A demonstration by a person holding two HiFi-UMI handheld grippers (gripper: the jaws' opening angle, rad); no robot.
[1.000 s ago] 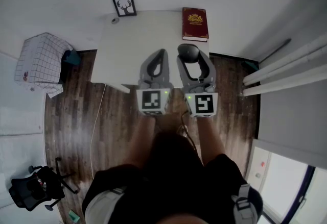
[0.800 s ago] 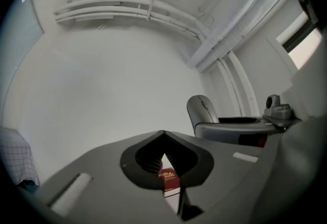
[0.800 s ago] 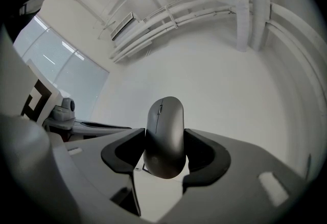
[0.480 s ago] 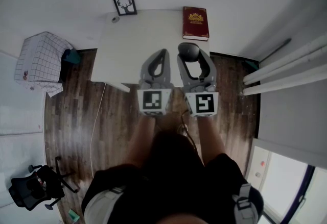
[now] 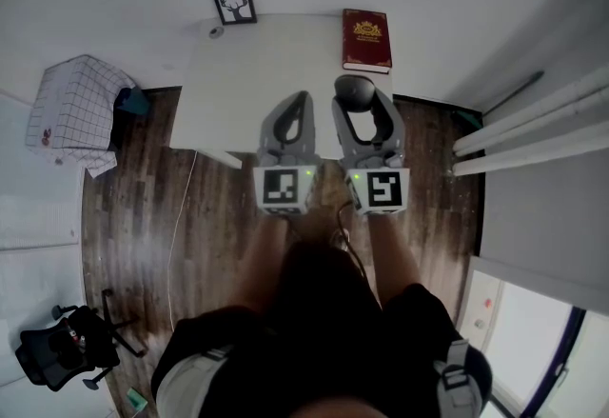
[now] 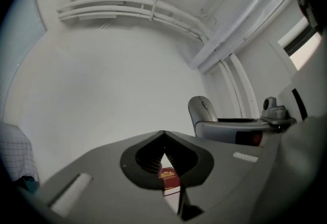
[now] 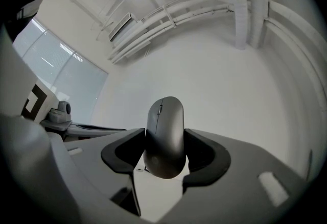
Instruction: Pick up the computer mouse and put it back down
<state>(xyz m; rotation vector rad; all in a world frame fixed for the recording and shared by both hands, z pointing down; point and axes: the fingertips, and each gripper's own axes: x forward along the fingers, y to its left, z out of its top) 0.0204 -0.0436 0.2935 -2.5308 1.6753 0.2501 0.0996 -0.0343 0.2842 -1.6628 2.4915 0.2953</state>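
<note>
- Mouse [image 7: 164, 136] is pinched nose-up in my right gripper's [image 5: 363, 116] jaws, held off the bench [image 5: 257, 64], near the red book [image 5: 366, 40].
- Left gripper [image 6: 163, 136]: jaws pressed together, empty, just beside the right one.
- Versus a second ago: basically no change, same grip, same spot.
- My read: pickup is done and I'm pausing; setting it back down is still to do.
</note>
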